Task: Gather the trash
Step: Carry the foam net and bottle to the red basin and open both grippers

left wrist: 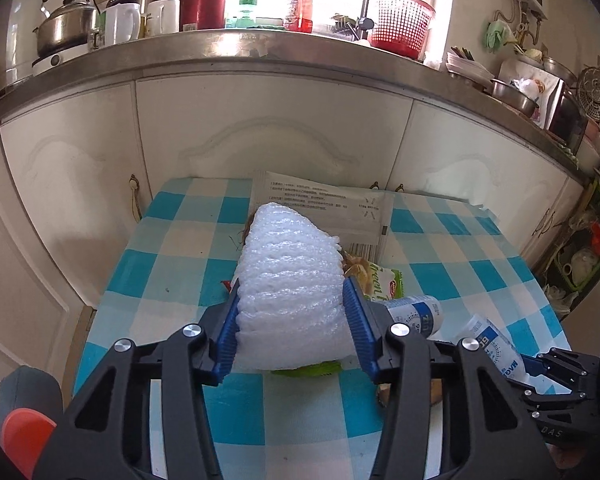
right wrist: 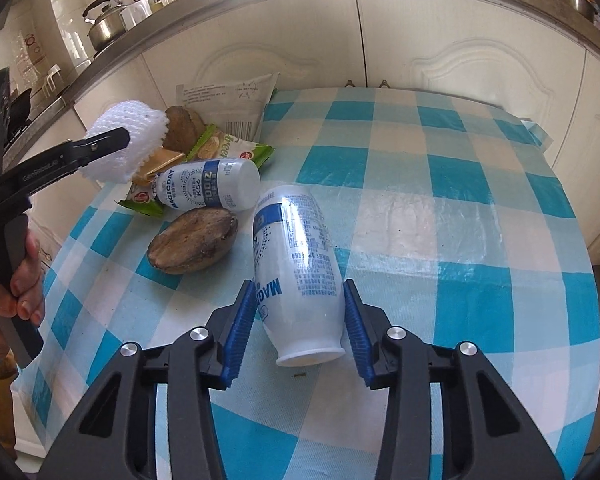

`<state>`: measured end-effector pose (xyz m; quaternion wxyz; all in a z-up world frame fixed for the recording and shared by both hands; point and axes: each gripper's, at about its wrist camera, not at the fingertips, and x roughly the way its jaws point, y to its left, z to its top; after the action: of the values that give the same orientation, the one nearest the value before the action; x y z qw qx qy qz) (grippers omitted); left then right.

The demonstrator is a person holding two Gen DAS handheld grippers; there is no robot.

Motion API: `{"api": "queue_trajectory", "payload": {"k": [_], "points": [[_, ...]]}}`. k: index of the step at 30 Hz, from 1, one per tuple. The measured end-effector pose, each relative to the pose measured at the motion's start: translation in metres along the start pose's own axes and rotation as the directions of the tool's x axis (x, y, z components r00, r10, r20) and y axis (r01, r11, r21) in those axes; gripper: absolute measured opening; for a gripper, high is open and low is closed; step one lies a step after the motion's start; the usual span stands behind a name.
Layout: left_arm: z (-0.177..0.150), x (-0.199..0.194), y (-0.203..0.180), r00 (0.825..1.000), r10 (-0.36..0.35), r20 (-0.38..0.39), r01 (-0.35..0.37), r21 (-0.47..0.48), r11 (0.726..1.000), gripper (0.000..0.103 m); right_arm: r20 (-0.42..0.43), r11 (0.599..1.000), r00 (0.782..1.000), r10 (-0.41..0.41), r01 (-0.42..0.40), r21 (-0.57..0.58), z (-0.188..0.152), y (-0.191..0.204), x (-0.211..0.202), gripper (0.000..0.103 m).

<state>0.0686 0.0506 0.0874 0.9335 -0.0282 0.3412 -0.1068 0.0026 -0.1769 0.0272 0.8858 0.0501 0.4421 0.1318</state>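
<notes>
My left gripper (left wrist: 292,294) is shut on a white foam fruit net (left wrist: 292,264) and holds it above the pile of trash on the blue-checked table (left wrist: 172,248). From the right wrist view the net (right wrist: 128,120) hangs over a brown shell and a green snack wrapper (right wrist: 236,148). My right gripper (right wrist: 300,294) is shut on a white and blue plastic bottle (right wrist: 296,248) lying on the cloth, one blue pad against each side near its base. A second, similar bottle (right wrist: 208,186) lies beside a brown shell half (right wrist: 194,244).
A flat white pouch (right wrist: 228,100) leans at the table's far edge against white cabinet doors (left wrist: 268,120). The steel counter (left wrist: 220,54) above carries a kettle, mugs and a red basket (left wrist: 402,24). A hand (right wrist: 20,292) holds the left gripper's handle.
</notes>
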Motion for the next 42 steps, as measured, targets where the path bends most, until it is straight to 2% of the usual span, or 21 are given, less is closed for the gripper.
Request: {"api": "queue_trajectory", "payload": {"k": [9,15,21,26,30,34,38,42], "points": [[-0.016,-0.052,0.026,0.998,0.005,0.056,-0.002,-0.061,0.998,0.05,0.052,0.999,0.998,-0.027,0.025,0.034,-0.005,0.004,-0.03,0.045],[-0.034,-0.086,0.059,0.996,0.048,0.074,-0.04,-0.114,0.993,0.05,0.074,0.999,0.997,0.016,-0.019,0.04,-0.005,0.016,-0.049,0.045],[-0.064,-0.124,0.105,0.989,0.138,0.062,-0.125,-0.174,0.977,0.05,0.071,0.995,0.992,0.1,-0.098,-0.026,0.001,0.059,-0.058,0.045],[-0.099,-0.155,0.154,0.966,0.257,0.02,-0.246,-0.229,0.942,0.05,0.024,0.973,0.979,0.203,-0.199,-0.114,0.006,0.114,-0.05,0.045],[-0.135,-0.173,0.196,0.943,0.33,-0.046,-0.329,-0.299,0.896,0.05,-0.051,0.934,0.95,0.308,-0.312,-0.176,0.008,0.165,-0.035,0.045],[-0.165,-0.182,0.234,0.928,0.357,-0.105,-0.37,-0.373,0.851,0.05,-0.139,0.882,0.911,0.387,-0.41,-0.233,0.006,0.222,-0.022,0.045],[-0.184,-0.182,0.255,0.929,0.343,-0.141,-0.37,-0.418,0.83,0.05,-0.239,0.827,0.866,0.439,-0.493,-0.27,0.002,0.275,-0.006,0.045],[-0.195,-0.174,0.263,0.93,0.326,-0.172,-0.369,-0.428,0.825,0.051,-0.352,0.784,0.81,0.47,-0.566,-0.256,-0.004,0.321,0.017,0.045]]}}
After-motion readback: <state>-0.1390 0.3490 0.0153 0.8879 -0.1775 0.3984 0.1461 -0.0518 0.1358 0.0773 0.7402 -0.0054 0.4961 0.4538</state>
